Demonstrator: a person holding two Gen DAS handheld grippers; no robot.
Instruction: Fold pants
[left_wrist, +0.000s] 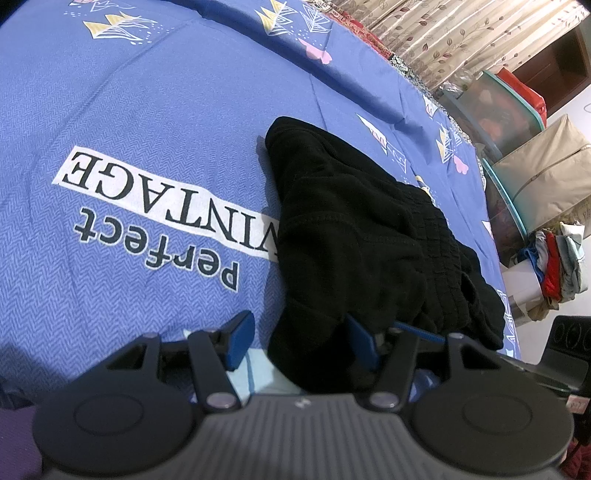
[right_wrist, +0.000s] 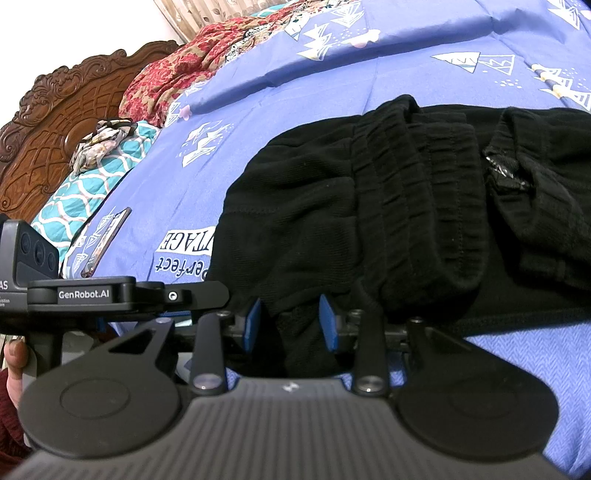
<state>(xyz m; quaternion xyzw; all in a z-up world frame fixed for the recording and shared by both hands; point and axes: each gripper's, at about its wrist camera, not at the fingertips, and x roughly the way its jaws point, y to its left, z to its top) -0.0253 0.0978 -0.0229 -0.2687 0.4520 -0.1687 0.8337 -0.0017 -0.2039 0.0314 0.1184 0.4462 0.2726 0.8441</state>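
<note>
Pants (left_wrist: 351, 221): black, bunched in a loose heap on a blue sheet (left_wrist: 147, 92), ribbed waistband crumpled on top. Partly covering the white "VINTAGE" print (left_wrist: 147, 184) at the heap's left side. Near edge of the heap hanging down toward both grippers.

Left gripper (left_wrist: 301, 343): fingers about half spread, a fold of the pants between them. Right pad (left_wrist: 364, 347) touching the cloth; left pad (left_wrist: 240, 339) just clear of it, with sheet showing in the gap. No clamp on the cloth.

Right gripper (right_wrist: 290, 325): fingers narrower, also around a hanging fold of the pants. Right pad (right_wrist: 328, 325) against the cloth, left pad (right_wrist: 253, 325) just beside it with a thin gap. No firm pinch to be seen.

In the right wrist view, at the far left: body of the left gripper, with part of the left hand (right_wrist: 14, 358) below it.

Farther off on the sheet: a phone (right_wrist: 107, 240) left of the print, a teal pillow (right_wrist: 92, 184), a red patterned cloth (right_wrist: 177, 74), then a carved headboard (right_wrist: 55, 110).

Right of the bed: a curtain (left_wrist: 443, 29), stacked boxes (left_wrist: 498, 107), a beige bag (left_wrist: 546, 166).
</note>
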